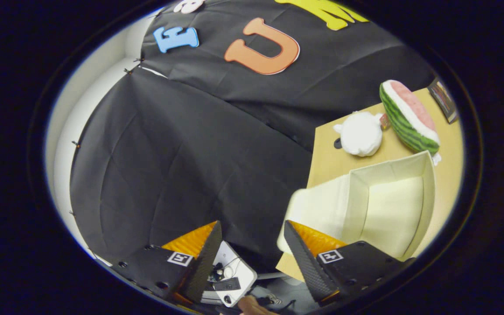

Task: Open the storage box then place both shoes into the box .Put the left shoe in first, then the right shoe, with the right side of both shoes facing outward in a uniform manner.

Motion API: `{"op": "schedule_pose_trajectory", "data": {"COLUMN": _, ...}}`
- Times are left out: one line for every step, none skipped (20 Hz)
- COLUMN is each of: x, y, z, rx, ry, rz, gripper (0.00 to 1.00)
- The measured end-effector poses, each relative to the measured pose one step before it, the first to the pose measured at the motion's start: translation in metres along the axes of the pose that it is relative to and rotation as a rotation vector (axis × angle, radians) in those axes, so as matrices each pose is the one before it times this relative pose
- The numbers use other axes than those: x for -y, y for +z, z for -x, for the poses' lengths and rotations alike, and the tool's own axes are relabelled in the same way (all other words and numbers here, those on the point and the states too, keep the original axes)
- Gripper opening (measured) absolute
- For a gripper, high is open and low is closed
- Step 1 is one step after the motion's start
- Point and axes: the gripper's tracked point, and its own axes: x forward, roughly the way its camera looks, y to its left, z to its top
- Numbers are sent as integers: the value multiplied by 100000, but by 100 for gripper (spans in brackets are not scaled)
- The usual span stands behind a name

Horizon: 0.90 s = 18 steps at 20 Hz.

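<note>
Gripper view has the claw (252, 253) spread wide with nothing between its fingers, tilted off to one side of the bench (328, 166). The storage box (379, 205) stands on the bench just beyond the right-hand finger, pale and fabric-like, its top already open so the bare inner walls show. No shoe lies inside it. By my reckoning the opening step is finished or nearly so, and fetching the left shoe comes next.

To do that well, swing the claw toward wherever the shoes lie, keep the fingers wide until they straddle the shoe, and grip at the heel or collar so the shoe can be turned with its right side facing out before it goes in. The box's soft walls may sag if knocked, so come in from above.

Farther along the bench, beyond the box, sit a white plush toy (361, 133) and a watermelon cushion (407, 116), close together, with a dark booklet (443, 99) near the far corner. Black cloth drapes the booth wall (182, 144). Below the fingers, a white device with cables (234, 273) lies on the floor.
</note>
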Motion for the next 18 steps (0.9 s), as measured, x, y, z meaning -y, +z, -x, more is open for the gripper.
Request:
{"op": "schedule_pose_trajectory", "data": {"x": 390, "y": 368, "z": 1091, "rx": 680, "ry": -615, "rz": 1058, "gripper": 94}}
{"op": "schedule_pose_trajectory", "data": {"x": 707, "y": 413, "z": 1213, "rx": 900, "ry": -1536, "rz": 1614, "gripper": 94}}
{"op": "schedule_pose_trajectory", "data": {"x": 939, "y": 326, "z": 1342, "rx": 1085, "ry": -2406, "rz": 2081, "gripper": 94}}
{"op": "schedule_pose_trajectory", "data": {"x": 1194, "y": 344, "z": 1327, "rx": 867, "ry": -2908, "rz": 1912, "gripper": 94}}
{"op": "schedule_pose_trajectory", "data": {"x": 1182, "y": 266, "z": 1088, "rx": 900, "ry": -2046, "rz": 1441, "gripper": 94}}
{"op": "schedule_pose_trajectory", "data": {"x": 1405, "y": 239, "z": 1185, "rx": 495, "ry": -2791, "rz": 1234, "gripper": 94}}
{"op": "schedule_pose_trajectory", "data": {"x": 1691, "y": 309, "z": 1338, "rx": 965, "ry": -2738, "rz": 1513, "gripper": 94}}
{"op": "schedule_pose_trajectory", "data": {"x": 1570, "y": 148, "z": 1067, "rx": 489, "ry": -2848, "rz": 1889, "gripper": 94}}
{"op": "schedule_pose_trajectory", "data": {"x": 2098, "y": -15, "z": 1196, "rx": 270, "ry": -3950, "rz": 2213, "gripper": 94}}
{"op": "schedule_pose_trajectory", "data": {"x": 2222, "y": 7, "z": 1235, "rx": 539, "ry": -4037, "rz": 2107, "gripper": 94}}
{"op": "schedule_pose_trajectory", "data": {"x": 2442, "y": -23, "z": 1095, "rx": 371, "ry": -4350, "rz": 2115, "gripper": 94}}
{"op": "schedule_pose_trajectory", "data": {"x": 2135, "y": -112, "z": 827, "rx": 44, "ry": -3535, "rz": 1769, "gripper": 94}}
{"op": "schedule_pose_trajectory", "data": {"x": 2798, "y": -407, "z": 600, "rx": -438, "ry": -4994, "rz": 2409, "gripper": 94}}
{"op": "schedule_pose_trajectory", "data": {"x": 2427, "y": -479, "z": 433, "rx": -661, "ry": -4262, "rz": 1839, "gripper": 94}}
{"op": "schedule_pose_trajectory", "data": {"x": 2802, "y": -784, "z": 614, "rx": -1205, "ry": -4598, "rz": 2118, "gripper": 94}}
{"op": "schedule_pose_trajectory", "data": {"x": 1984, "y": -788, "z": 276, "rx": -1072, "ry": -3194, "rz": 1374, "gripper": 95}}
{"op": "schedule_pose_trajectory", "data": {"x": 2335, "y": -967, "z": 355, "rx": -1176, "ry": -4220, "rz": 1827, "gripper": 95}}
{"op": "schedule_pose_trajectory", "data": {"x": 2097, "y": -863, "z": 137, "rx": -334, "ry": -4693, "rz": 2063, "gripper": 95}}
